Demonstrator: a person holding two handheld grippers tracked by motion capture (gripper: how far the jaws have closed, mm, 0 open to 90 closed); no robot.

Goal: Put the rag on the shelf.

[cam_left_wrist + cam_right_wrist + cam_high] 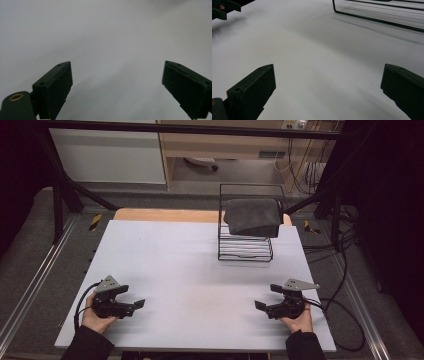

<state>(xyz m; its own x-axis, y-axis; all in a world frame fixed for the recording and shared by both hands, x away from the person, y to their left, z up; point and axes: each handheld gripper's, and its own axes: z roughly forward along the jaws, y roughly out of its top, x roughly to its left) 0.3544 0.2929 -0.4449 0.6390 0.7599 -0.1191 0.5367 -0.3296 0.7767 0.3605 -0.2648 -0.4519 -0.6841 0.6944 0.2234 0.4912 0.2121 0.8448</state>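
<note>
At the lower left of the high view, my left gripper rests on the white table, jaws apart, empty. Lower right, my right gripper likewise. Upper centre-right: wire rack, grey cloth draped over its top.

This looks like a lab or test workspace — not a home. A white table stands inside a black metal frame, with aluminium rails along the sides and yellow-black hazard tape at the corners. Loose cables trail over the grey floor at the right, and more wires hang beneath a wooden bench behind — a recording rig setting.
</note>
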